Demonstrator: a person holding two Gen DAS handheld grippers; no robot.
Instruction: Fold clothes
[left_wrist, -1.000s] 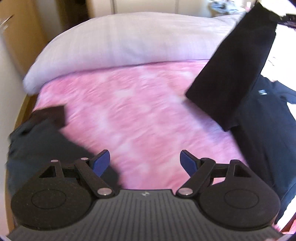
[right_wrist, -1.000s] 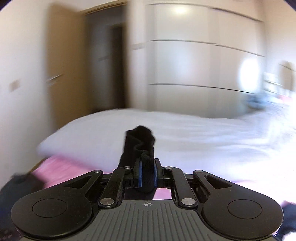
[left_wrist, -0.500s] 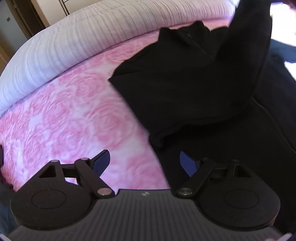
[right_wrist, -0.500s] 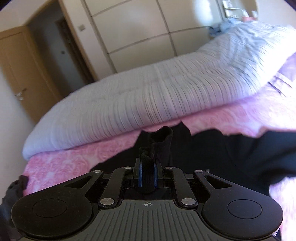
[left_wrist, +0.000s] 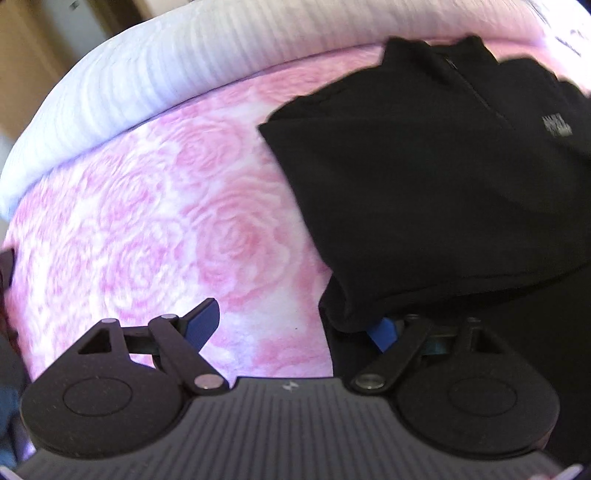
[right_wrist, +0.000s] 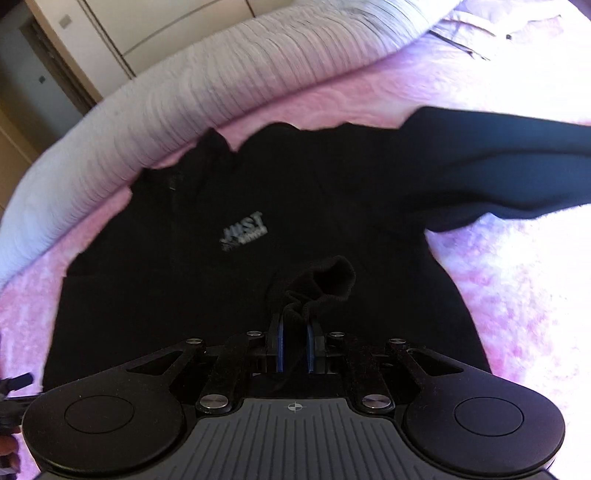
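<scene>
A black sweatshirt (right_wrist: 229, 266) with a grey chest logo (right_wrist: 244, 231) lies front up on the pink rose bedspread (left_wrist: 147, 229). Its left sleeve (left_wrist: 424, 192) is folded across the body; the other sleeve (right_wrist: 498, 173) stretches out to the right. My right gripper (right_wrist: 294, 349) is shut on the ribbed cuff (right_wrist: 325, 280) of the folded sleeve, low over the body. My left gripper (left_wrist: 295, 325) is open at the sweatshirt's left edge; its right finger (left_wrist: 384, 330) is partly hidden under the sleeve fold.
A white ribbed duvet roll (left_wrist: 184, 81) lies along the far side of the bed, also in the right wrist view (right_wrist: 229, 92). Dark clothing (left_wrist: 7, 369) sits at the far left edge. Wardrobe doors (right_wrist: 147, 26) stand behind the bed.
The right gripper has carried the sleeve cuff down and across onto the sweatshirt's body. The left gripper has moved right and closer, up to the sweatshirt's edge.
</scene>
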